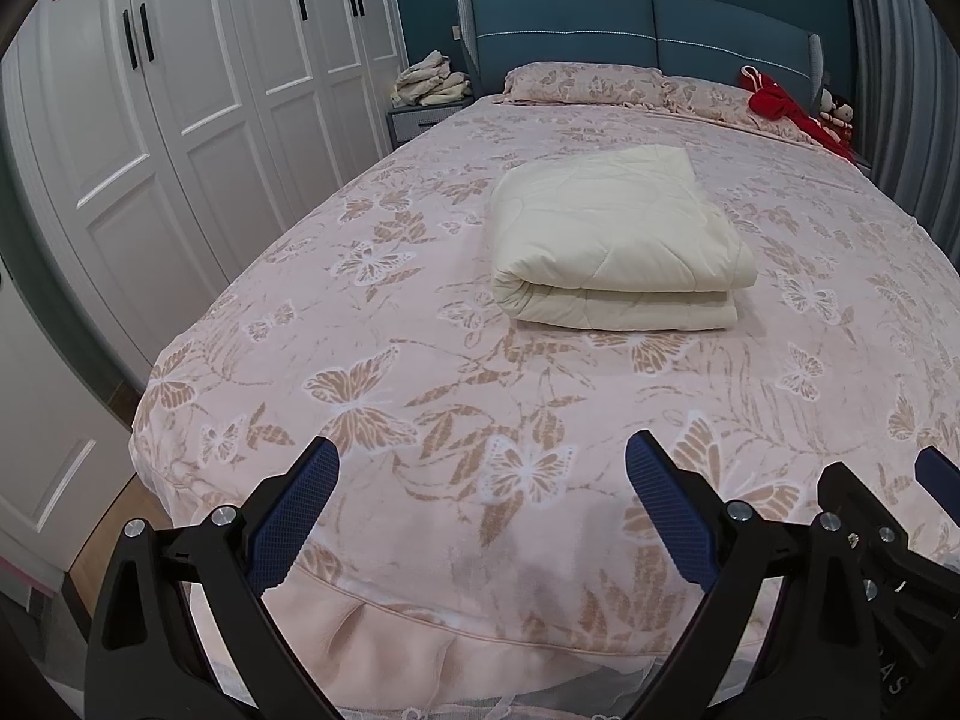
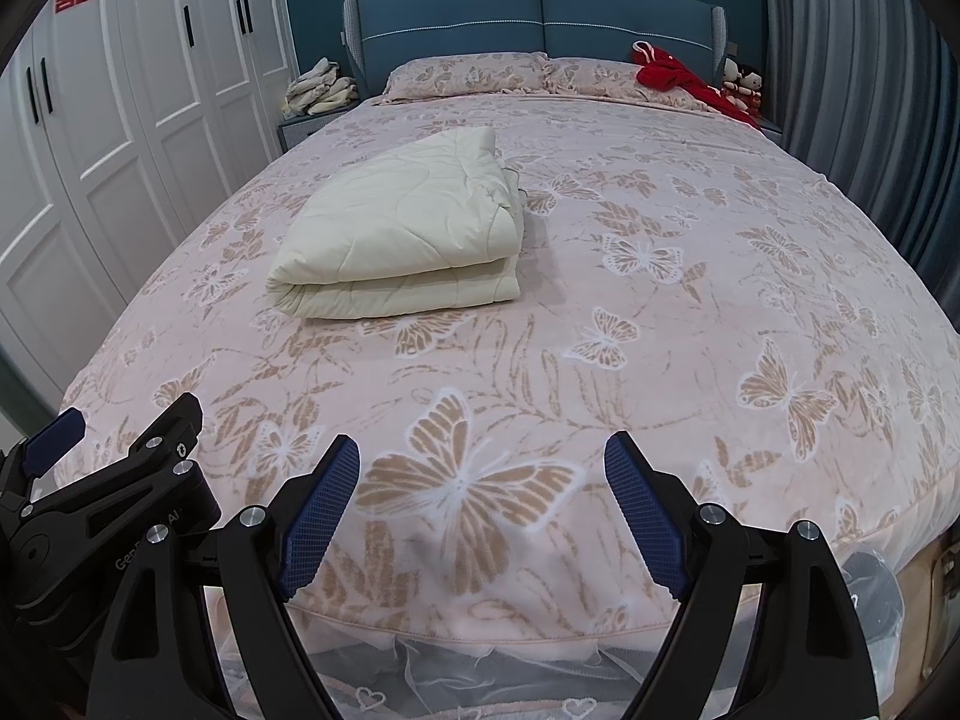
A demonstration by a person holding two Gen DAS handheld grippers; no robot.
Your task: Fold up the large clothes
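1. Nearest, at the foot of the bed, the left gripper (image 1: pixel 480 474) hangs over the bedspread edge with its blue fingers (image 1: pixel 303 516) spread wide and nothing between them. It touches no cloth.
2. Just to its right, the right gripper (image 2: pixel 483 468) is in the same posture: fingers (image 2: pixel 645 516) well apart, empty, aimed down and forward over a large butterfly print.
3. The near stretch of the bed (image 2: pixel 750 360) under both grippers is bare pink butterfly bedspread, smooth, with no loose garment lying on it.
4. Farther in, about mid-bed and a little left of centre in the right wrist view, lies the cream quilted piece (image 2: pixel 402 228). It is already doubled into a thick rectangular bundle with the rounded fold facing near and layered edges on its right side. It looks tidy and square, so I judge the folding of this piece essentially done; at most a final tuck or squaring of the right-hand edges remains.
5. At the far end, the pillows (image 1: pixel 585 84) sit against the blue headboard (image 1: pixel 651 24), and a red garment (image 2: pixel 678 75) lies crumpled at the far right. If it counts as part of the task, it is still unfolded.
6. Far left, beside the bed, a heap of pale clothes (image 1: pixel 429 81) on the nightstand also looks unsorted.
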